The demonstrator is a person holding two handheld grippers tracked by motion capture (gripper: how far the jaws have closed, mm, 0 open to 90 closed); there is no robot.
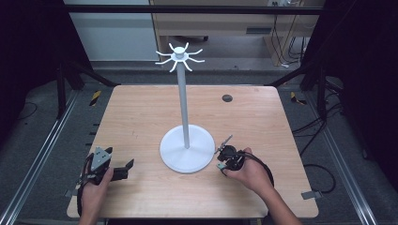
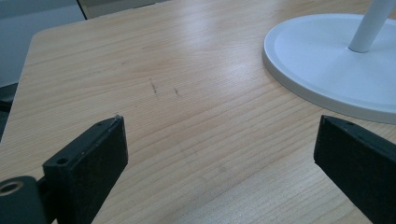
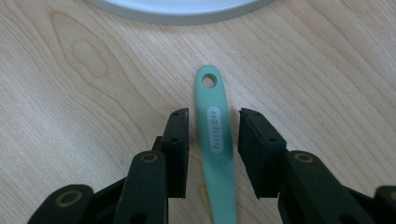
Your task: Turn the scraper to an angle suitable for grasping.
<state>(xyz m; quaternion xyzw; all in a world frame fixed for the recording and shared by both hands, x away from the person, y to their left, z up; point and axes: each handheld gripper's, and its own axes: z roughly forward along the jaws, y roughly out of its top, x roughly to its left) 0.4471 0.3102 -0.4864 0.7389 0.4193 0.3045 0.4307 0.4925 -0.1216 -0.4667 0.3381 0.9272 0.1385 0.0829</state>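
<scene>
A white stand (image 1: pixel 186 140) with a round base, a tall pole and a ring of curved hooks at the top stands near the middle of the wooden table (image 1: pixel 141 117).

The left hand-held gripper (image 1: pixel 117 168) rests on the table to the left of the stand's base, well apart from it, held by the person's left hand (image 1: pixel 94 187). In the left gripper view its jaws are spread wide with bare wood between them, and the edge of the base (image 2: pixel 327 60) lies ahead to the right.

The right hand-held gripper (image 1: pixel 224 152) sits just to the right of the stand's base, held by the right hand (image 1: pixel 251 173). In the right gripper view a flat green handle (image 3: pixel 215 140) with a hole at its far end and a pale oval label lies on the table, pointing toward the base. The jaws stand on either side of this handle, slightly apart from it, with a narrow gap on each side. The handle's other end is hidden below the jaws.
</scene>
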